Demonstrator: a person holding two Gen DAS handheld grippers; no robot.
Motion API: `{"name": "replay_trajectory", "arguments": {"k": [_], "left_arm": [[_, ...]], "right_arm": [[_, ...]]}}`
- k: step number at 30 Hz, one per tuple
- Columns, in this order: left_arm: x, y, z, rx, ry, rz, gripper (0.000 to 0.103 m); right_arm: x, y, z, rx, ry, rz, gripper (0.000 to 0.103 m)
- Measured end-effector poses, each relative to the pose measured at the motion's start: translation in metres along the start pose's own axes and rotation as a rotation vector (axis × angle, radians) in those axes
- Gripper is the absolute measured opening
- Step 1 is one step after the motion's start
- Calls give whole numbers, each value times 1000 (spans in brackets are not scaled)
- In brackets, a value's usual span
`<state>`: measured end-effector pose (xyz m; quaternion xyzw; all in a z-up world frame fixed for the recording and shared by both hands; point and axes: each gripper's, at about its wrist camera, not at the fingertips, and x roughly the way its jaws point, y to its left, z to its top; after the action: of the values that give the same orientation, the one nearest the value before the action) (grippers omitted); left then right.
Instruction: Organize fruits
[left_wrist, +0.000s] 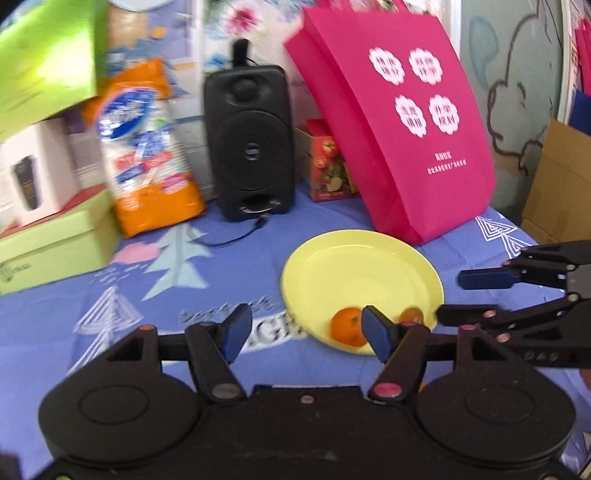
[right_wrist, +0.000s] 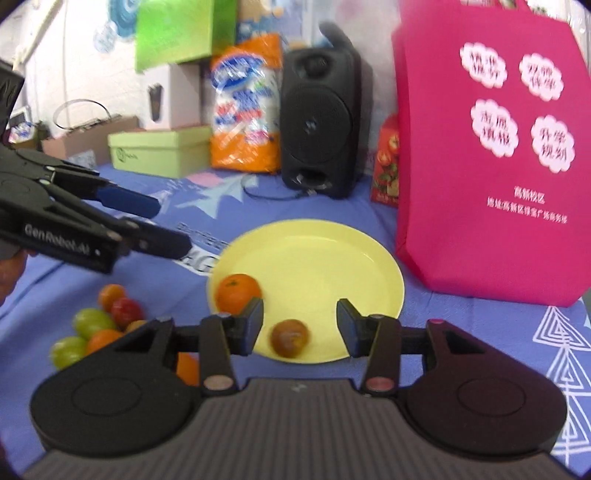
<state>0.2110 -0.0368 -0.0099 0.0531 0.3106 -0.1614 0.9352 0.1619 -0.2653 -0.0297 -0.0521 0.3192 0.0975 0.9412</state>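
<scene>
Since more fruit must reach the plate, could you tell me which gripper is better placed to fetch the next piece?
Probably the left gripper: it is open and empty beside the fruit pile, while the right gripper, also open, hangs over the plate.

A round yellow plate lies flat on the blue patterned tabletop, holding two fruits near its front rim: an orange mandarin at the left edge and a smaller, darker brownish-red fruit just to its right, the two apart. Off the plate to the left, a loose cluster of small fruits rests on the cloth: green, orange and red ones lying close together, some touching.
</scene>
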Motion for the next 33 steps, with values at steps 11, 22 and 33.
{"name": "replay_trajectory", "arguments": {"k": [11,22,33], "left_arm": [[-76,-6,-81,-15,52,29,66],[-55,-17,-116,-17,102,41,66],[-32,-10,-118,-50,123,12,64]], "right_arm": [[-59,79,-47,-70,42,109,46],[-48,122,-74,-131,111,97,49],[-31,116,-76,-115,116,94,52]]}}
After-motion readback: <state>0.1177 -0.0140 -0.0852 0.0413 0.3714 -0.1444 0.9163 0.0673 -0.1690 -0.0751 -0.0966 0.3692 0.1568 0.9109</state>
